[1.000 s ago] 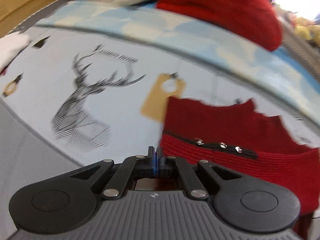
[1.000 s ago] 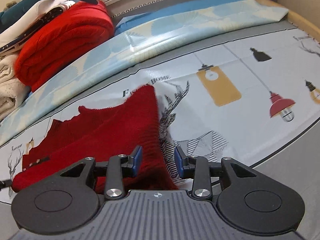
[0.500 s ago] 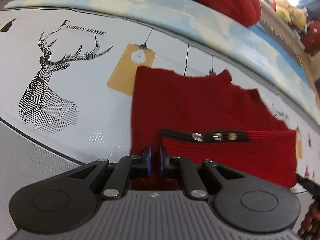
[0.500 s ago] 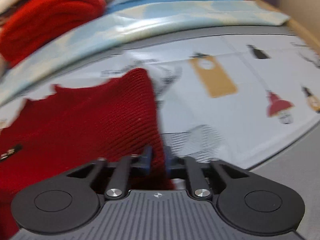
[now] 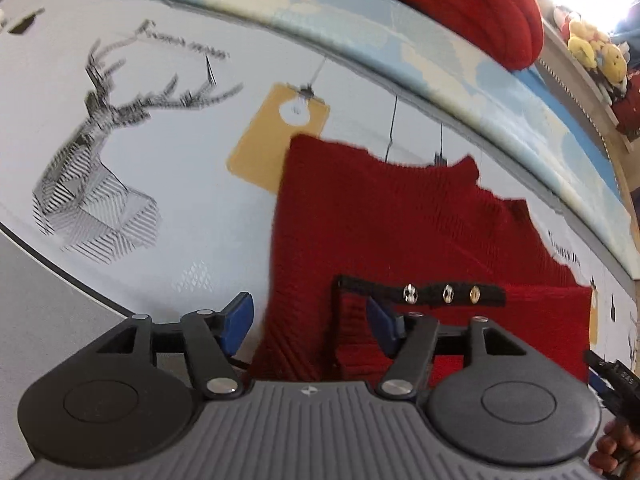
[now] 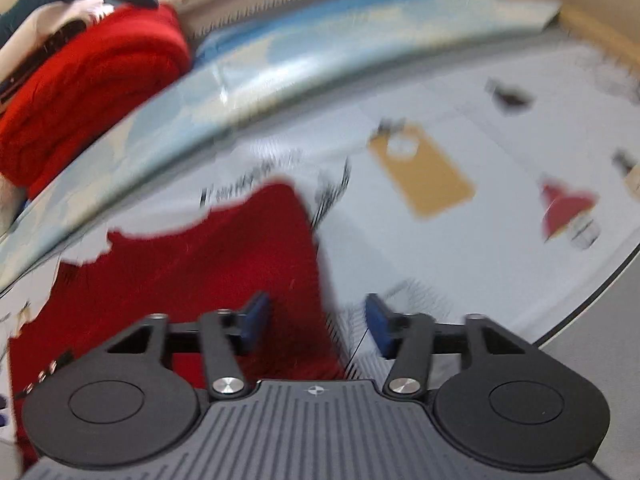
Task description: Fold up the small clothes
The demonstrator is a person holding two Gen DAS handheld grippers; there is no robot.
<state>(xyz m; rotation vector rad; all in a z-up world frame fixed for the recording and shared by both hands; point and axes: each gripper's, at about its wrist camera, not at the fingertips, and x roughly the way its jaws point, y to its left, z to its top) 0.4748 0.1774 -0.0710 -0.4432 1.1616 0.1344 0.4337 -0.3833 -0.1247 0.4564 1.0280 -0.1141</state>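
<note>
A small dark red knitted garment (image 5: 384,220) lies flat on the printed sheet, its lower part folded up, with a black strip of three metal snaps (image 5: 446,293) across the fold. My left gripper (image 5: 310,316) hangs over the garment's near left corner, jaws opening, the cloth lying between the blue pads without being pressed. The same red garment (image 6: 208,264) fills the left of the right wrist view. My right gripper (image 6: 316,320) is over its near right edge, jaws opening, the cloth edge loose between the pads.
The white sheet (image 5: 180,184) carries a deer print (image 5: 104,168) and yellow lamp tags. A light blue patterned cover (image 5: 400,36) runs behind, with a thick folded bright red knit (image 6: 88,92) on it. Plush toys (image 5: 596,52) sit far right. Fingers of a hand (image 5: 612,448) show bottom right.
Both grippers were shut on the garment's near edge half a second ago and now stand open. Both sank a little towards the sheet, and the cloth now lies flat.
</note>
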